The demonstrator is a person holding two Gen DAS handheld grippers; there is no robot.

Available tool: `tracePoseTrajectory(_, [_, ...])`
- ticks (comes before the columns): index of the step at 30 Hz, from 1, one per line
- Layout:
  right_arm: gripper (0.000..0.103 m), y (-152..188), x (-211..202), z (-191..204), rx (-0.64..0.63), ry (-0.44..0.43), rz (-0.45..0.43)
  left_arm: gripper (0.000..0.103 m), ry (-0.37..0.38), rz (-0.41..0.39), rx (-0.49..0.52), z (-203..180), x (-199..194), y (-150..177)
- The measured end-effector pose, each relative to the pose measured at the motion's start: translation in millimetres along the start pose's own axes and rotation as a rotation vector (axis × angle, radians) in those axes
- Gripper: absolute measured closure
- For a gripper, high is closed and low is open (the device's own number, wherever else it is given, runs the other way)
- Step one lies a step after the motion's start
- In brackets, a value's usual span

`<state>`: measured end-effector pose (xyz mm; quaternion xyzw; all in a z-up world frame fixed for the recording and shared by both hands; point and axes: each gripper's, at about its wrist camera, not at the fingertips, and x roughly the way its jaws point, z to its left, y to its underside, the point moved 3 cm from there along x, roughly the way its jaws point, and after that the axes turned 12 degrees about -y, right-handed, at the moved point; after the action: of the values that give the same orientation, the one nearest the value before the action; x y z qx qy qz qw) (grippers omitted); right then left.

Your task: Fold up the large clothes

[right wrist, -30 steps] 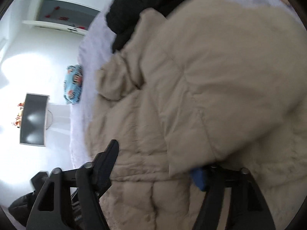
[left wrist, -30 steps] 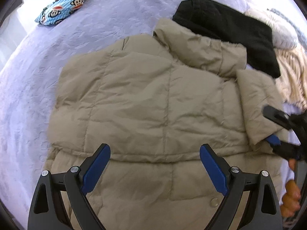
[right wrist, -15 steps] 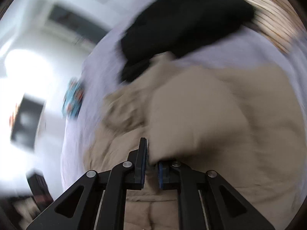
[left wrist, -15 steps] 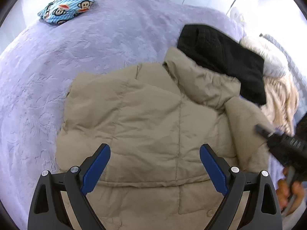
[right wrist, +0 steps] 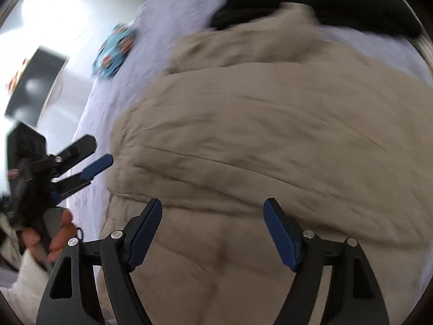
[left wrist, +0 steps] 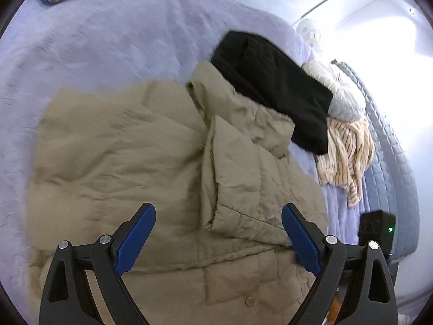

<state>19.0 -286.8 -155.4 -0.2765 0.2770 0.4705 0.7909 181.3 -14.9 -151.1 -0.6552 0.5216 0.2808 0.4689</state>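
The beige jacket (left wrist: 151,162) lies flat on the purple bed (left wrist: 108,40), with one sleeve (left wrist: 235,178) folded over its middle. The left gripper (left wrist: 218,230) and the right gripper (right wrist: 213,224) both hang above the jacket's lower part, their fingers spread wide and holding nothing.
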Motion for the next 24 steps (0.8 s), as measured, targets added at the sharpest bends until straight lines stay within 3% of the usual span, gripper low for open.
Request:
tracePoseTrajectory(5, [0.023, 12, -69, -97, 0.347, -0.034, -0.166, 0.011, 0.005, 0.059, 0.035, -24, 41, -4])
tracePoseTrajectory(6, [0.023, 14, -76, -110, 0.391, -0.046, -0.197, 0.028, 0.006, 0.067, 0.045, -31, 48, -3])
tracePoseTrajectory(7, [0.023, 16, -83, -122, 0.432, -0.062, -0.229, 0.055, 0.008, 0.081, 0.051, -35, 53, -3])
tracePoseTrajectory(9, [0.024, 17, -95, -146, 0.503, -0.095, -0.297, 0.093, 0.002, 0.116, 0.055, -40, 63, -2])
tracePoseTrajectory(10, [0.036, 17, -100, -154, 0.519, -0.102, -0.323, 0.093, -0.002, 0.118, 0.051, -42, 64, 0])
tracePoseTrajectory(11, [0.073, 14, -103, -162, 0.526, -0.088, -0.336, 0.093, -0.012, 0.102, 0.053, -43, 60, 2])
tracePoseTrajectory(12, [0.088, 12, -103, -164, 0.527, -0.09, -0.334, 0.093, -0.023, 0.082, 0.067, -43, 53, 5])
tracePoseTrajectory(13, [0.094, 9, -100, -164, 0.514, -0.106, -0.338, 0.093, -0.04, 0.062, 0.085, -43, 46, 11])
tracePoseTrajectory(18, [0.094, 3, -78, -159, 0.448, -0.083, -0.284, 0.093, -0.11, 0.072, 0.119, -26, 41, 37])
tracePoseTrajectory(23, [0.094, 4, -62, -156, 0.448, -0.077, -0.278, 0.093, -0.135, 0.066, 0.1, -15, 47, 39])
tracePoseTrajectory(24, [0.094, 3, -61, -155, 0.441, -0.073, -0.275, 0.088, -0.15, 0.059, 0.099, -15, 44, 39])
